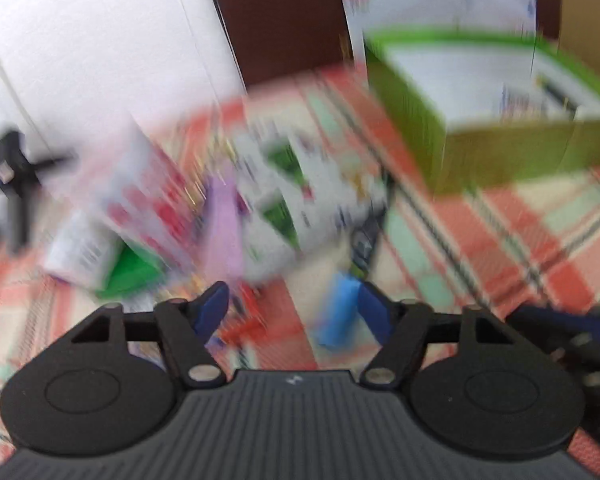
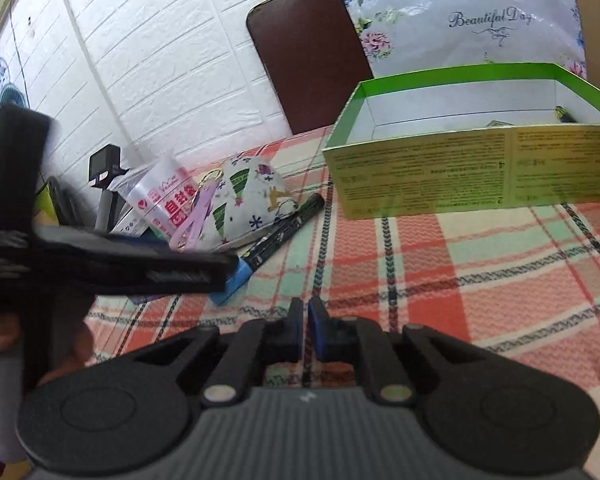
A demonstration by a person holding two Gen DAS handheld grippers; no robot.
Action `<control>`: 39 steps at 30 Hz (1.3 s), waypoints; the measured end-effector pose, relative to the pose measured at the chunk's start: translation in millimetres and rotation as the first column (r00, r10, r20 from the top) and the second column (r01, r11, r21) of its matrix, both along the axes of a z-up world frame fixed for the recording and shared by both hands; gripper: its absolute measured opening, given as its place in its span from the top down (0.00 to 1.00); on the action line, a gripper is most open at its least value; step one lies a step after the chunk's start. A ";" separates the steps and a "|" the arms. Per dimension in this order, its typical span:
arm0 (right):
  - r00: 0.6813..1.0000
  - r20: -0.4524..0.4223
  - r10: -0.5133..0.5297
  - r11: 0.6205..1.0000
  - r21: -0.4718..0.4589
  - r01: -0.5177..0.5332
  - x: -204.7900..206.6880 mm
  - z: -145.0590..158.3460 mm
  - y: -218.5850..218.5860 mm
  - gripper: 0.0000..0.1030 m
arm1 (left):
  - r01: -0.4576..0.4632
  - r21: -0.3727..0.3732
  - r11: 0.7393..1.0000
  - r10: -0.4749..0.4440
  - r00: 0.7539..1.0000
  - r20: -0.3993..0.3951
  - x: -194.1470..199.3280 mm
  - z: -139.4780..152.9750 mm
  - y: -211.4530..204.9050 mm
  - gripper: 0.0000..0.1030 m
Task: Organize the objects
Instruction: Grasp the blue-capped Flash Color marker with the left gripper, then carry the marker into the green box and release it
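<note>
red, cream and mint plaid cloth (image 2: 440,280) covering the tabletop under everything. lying at the right rear on it: an open green box (image 2: 472,168), white inside, with something small and dark in its far right corner (image 2: 564,114). heaped at the left near the white brick-pattern wall (image 2: 148,60): a printed fabric pouch (image 2: 252,200) with green cone shapes, a clear packet with red lettering (image 2: 168,200), a lilac strap (image 2: 192,224) draped across them, and a black marker with a blue cap (image 2: 268,244) lying just in front, cap end toward the camera. leaning behind the box: a floral pillow (image 2: 460,20) beside a dark brown headboard panel (image 2: 308,64).

left tool (image 1: 292,312) hanging over the heap with fingers standing apart, roughly half open, nothing pinched between them; blue cap sitting just beside the right-hand finger, touching or not being impossible to tell through heavy blur. right tool (image 2: 306,320) hovering over bare cloth in front of the box, fingers drawn almost together, gripping nothing. left tool's body (image 2: 100,260) crossing the right wrist view from the left edge, fingertip reaching over the blue cap.
</note>
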State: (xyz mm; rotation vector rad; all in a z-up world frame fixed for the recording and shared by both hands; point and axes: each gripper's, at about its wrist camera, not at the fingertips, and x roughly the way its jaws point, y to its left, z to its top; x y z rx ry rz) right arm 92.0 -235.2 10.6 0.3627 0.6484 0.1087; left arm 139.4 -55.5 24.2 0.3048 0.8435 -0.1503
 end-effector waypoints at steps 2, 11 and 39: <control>1.000 0.012 -0.015 1.000 0.003 0.015 -3.7 -0.5 -7.0 0.92 | 0.010 -0.015 1.000 -0.010 1.000 0.014 -5.8 0.2 -1.4 0.40; 0.990 0.055 -0.127 0.992 0.001 0.127 -13.9 -0.4 -45.8 0.92 | 0.151 -0.393 0.907 -0.214 0.969 -0.123 -15.0 22.0 -13.8 0.57; 0.946 0.310 0.091 0.980 -0.195 -0.030 -4.1 35.1 -13.9 0.82 | 0.071 -0.507 0.859 -0.115 0.992 -0.055 17.5 86.8 -31.8 0.72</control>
